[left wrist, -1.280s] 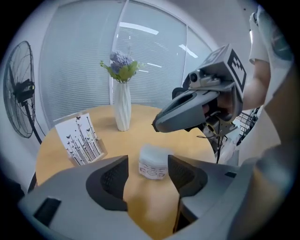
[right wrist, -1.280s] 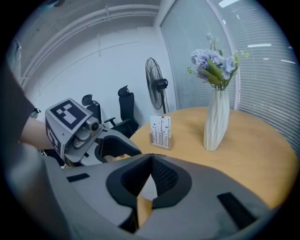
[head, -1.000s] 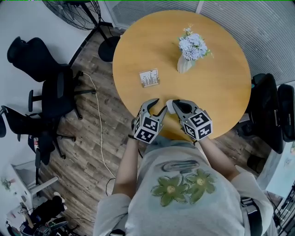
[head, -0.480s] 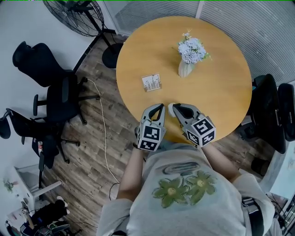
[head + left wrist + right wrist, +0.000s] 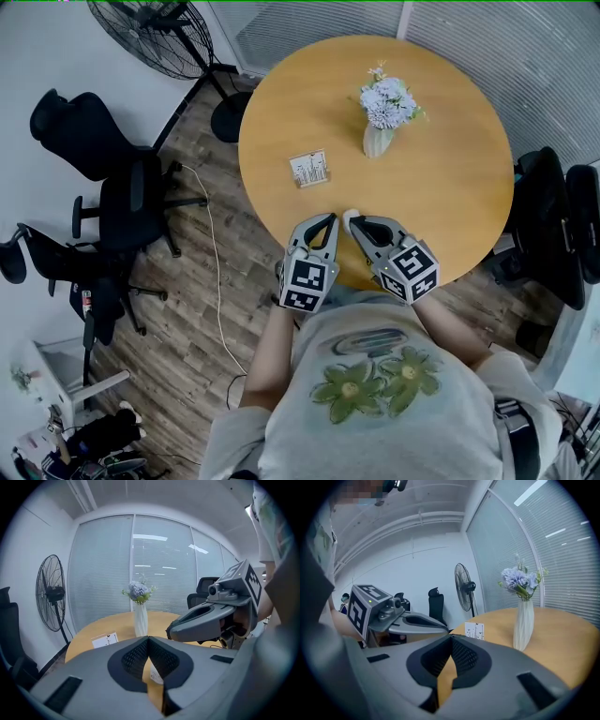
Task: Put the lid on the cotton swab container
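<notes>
The cotton swab container (image 5: 307, 169) is a small white rectangular box with print, left of the middle of the round wooden table (image 5: 450, 187). It also shows in the left gripper view (image 5: 105, 640) and the right gripper view (image 5: 474, 630). Both grippers hover side by side over the table's near edge, well short of the box. My left gripper (image 5: 326, 218) is shut with its pads together and nothing between them (image 5: 148, 639). My right gripper (image 5: 354, 221) is likewise shut and empty (image 5: 451, 637). A small white object (image 5: 346, 217) lies at the right gripper's tips; I cannot tell what it is.
A white vase of pale flowers (image 5: 380, 117) stands at the table's far side. Black office chairs (image 5: 122, 206) and a floor fan (image 5: 155, 33) stand left of the table, another chair (image 5: 553, 234) to the right. A white cable (image 5: 211, 272) runs across the wooden floor.
My left gripper's jaws were spread a second ago and have closed. Both grippers have barely moved; the view has shifted slightly.
</notes>
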A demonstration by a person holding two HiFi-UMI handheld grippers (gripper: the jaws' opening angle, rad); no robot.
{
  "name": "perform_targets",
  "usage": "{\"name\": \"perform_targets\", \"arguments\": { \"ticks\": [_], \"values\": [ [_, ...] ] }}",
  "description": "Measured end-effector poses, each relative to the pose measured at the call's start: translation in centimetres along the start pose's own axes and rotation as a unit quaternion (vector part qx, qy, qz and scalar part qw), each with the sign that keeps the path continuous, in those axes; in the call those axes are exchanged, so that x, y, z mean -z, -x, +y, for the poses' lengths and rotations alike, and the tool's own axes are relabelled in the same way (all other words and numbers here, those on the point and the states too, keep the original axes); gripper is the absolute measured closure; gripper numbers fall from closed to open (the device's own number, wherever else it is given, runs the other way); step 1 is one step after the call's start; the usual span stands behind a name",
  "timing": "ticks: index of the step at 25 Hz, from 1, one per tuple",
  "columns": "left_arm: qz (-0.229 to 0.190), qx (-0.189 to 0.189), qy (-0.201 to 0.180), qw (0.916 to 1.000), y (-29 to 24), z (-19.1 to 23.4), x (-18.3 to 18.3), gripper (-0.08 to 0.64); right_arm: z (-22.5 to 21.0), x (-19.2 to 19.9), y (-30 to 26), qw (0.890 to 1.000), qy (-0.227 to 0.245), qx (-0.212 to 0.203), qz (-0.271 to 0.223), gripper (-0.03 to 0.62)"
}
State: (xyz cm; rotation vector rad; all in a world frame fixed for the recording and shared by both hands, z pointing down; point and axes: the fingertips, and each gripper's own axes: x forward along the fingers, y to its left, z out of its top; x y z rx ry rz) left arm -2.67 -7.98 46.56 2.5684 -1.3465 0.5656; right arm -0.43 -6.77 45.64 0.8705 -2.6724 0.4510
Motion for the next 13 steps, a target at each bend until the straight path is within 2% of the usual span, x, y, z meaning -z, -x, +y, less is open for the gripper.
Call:
{"name": "perform_targets", "arguments": {
  "ticks": [13],
  "values": [
    [0.002, -0.006, -0.003, 1.0, -0.07, -0.15, -0.01, 0.56, -0.37, -0.61, 0.48, 1.0, 0.003, 0.002, -0.013, 0.595]
  ]
}}
